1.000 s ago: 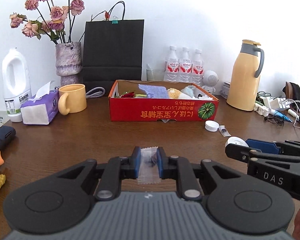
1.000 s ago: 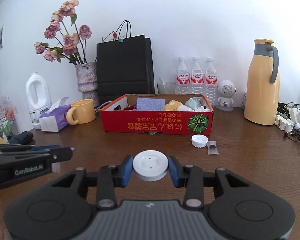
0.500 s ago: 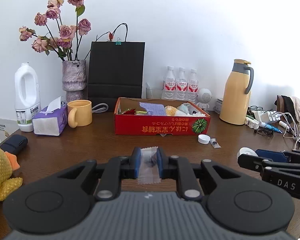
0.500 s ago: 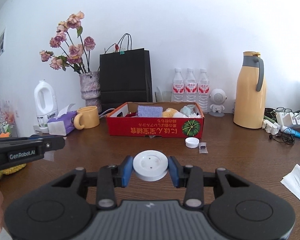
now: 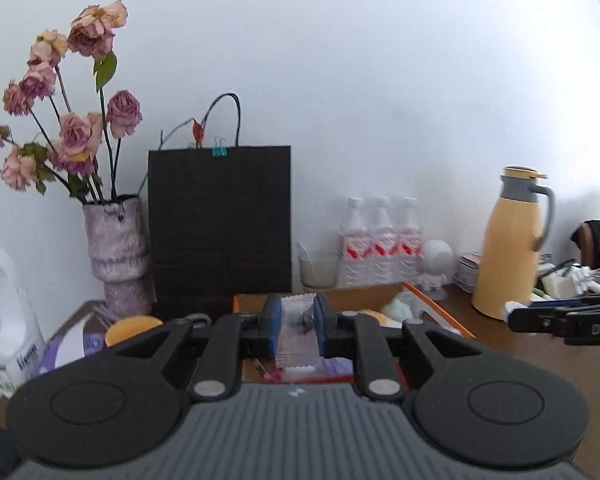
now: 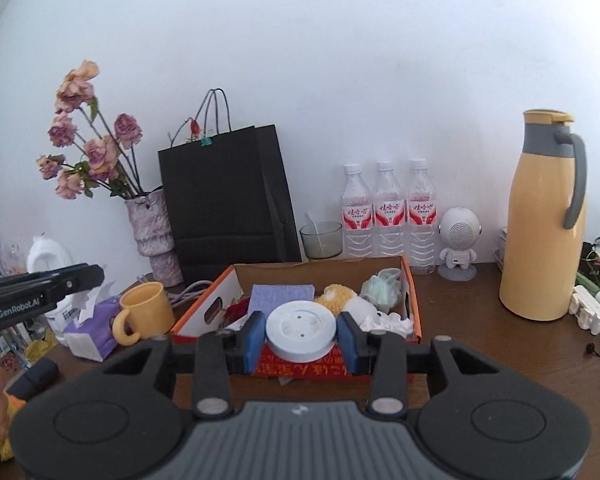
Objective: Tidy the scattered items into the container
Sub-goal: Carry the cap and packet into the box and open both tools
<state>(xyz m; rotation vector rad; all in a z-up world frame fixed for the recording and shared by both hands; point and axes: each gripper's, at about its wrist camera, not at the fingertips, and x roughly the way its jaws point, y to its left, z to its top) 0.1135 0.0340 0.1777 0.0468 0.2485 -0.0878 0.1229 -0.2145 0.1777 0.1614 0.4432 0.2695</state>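
The red cardboard box (image 6: 414, 304) sits mid-table and holds a purple cloth (image 6: 282, 297), a yellow plush and other items. My left gripper (image 5: 298, 314) is shut on a clear plastic sachet (image 5: 298, 336) and hangs over the box's left part (image 5: 436, 308). My right gripper (image 6: 301, 334) is shut on a white round disc (image 6: 301, 330) just above the box's near wall. Each gripper shows in the other's view: the left one (image 6: 40, 296), the right one (image 5: 564, 316).
Behind the box stand a black paper bag (image 6: 228, 204), a flower vase (image 6: 152, 228), a glass bowl (image 6: 321, 239), three water bottles (image 6: 388, 208), a small white robot figure (image 6: 458, 240) and a yellow thermos (image 6: 544, 216). A yellow mug (image 6: 144, 312) and tissue pack (image 6: 92, 332) sit left.
Both grippers have moved forward and up toward the box, each still holding its item; the box now lies right under the fingers.
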